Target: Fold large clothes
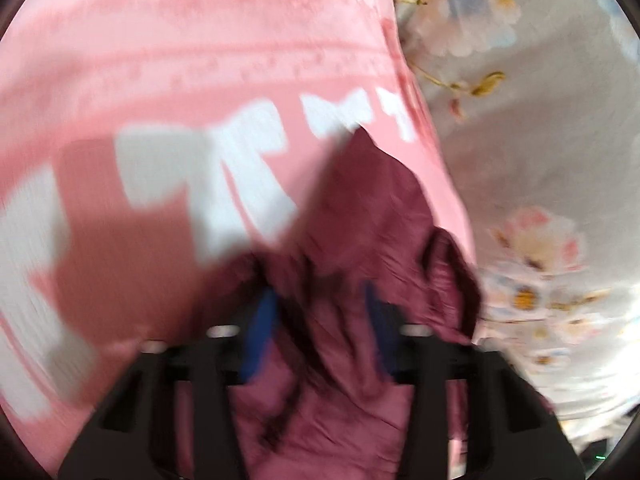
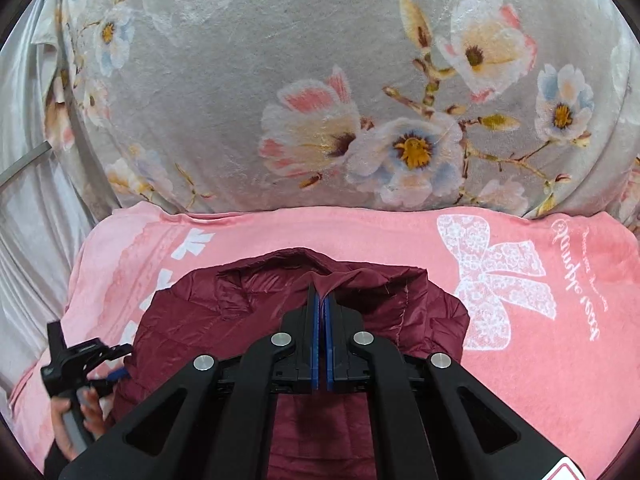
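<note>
Clearly the right gripper (image 2: 322, 308) has its blue pads pressed together, and a small ridge of the maroon padded jacket (image 2: 248, 312) is pinched between them, near the jacket's far edge. The left gripper (image 1: 320, 312) has its pads partly apart with maroon cloth bunched between them. The left wrist view is blurred, so I cannot tell if these pads really press on the cloth. In the right wrist view this gripper appears at the near left side of the jacket, and a hand (image 2: 74, 420) holds its handle.

The jacket lies on a pink towel blanket (image 2: 520, 360) with white bow prints, about in its middle and closer to its near edge. The pink blanket is spread over a grey floral bed cover (image 2: 224, 128), which goes on to the far edge of the bed. At the left edge a pale curtain-like cloth (image 2: 28, 200) hangs.

I judge that the folding is at an early or middle step. The jacket already looks gathered into a compact shape, but its surface is wrinkled and its edges are not lined up. No neat finished rectangle is visible. What is left, as I see it, is to bring the pinched edge over, to flatten the layers and to finish the fold.
</note>
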Motion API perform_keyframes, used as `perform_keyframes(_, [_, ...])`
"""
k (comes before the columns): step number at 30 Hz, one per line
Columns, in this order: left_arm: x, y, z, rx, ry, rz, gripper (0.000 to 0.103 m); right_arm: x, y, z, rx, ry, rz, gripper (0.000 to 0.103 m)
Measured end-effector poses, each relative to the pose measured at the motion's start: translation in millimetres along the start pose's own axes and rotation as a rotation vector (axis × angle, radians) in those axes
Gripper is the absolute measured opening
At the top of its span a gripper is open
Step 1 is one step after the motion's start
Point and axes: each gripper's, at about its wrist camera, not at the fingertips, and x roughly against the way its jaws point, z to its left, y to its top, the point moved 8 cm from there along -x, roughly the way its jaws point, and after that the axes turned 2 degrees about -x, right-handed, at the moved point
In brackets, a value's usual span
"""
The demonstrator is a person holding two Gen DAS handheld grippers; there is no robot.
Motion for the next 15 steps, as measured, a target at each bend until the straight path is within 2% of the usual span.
perform_keyframes(1, [0, 3, 1, -0.028, 0.025, -0.002, 0.002, -1, -3, -2, -0.002, 0.006, 0.008, 0.002])
perform_keyframes(3, [9, 6, 3, -0.047, 0.027, -0.026, 0.001, -1, -12, -5, -0.006, 0.023, 0.023, 0.002])
perform_keyframes(6, [39, 10, 3, -0.072, -0.01, -0.091, 0.0, -2, -35, -15, -0.002, 0.022, 0.041, 0.002])
perform_keyframes(8, [47, 10, 10, -0.071, 0.004, -0.108, 0.0, -16, -69, -30, -0.029, 0.014, 0.104, 0.001])
perform_keyframes(11, [37, 6, 28, -0.102, 0.078, -0.091, 0.0, -43, -120, -47, -0.095, 0.027, 0.213, 0.001])
perform_keyframes(15, [19, -3, 50, -0.09, 0.11, -0.053, 0.0, -66, -167, -54, -0.089, -0.015, 0.289, 0.001])
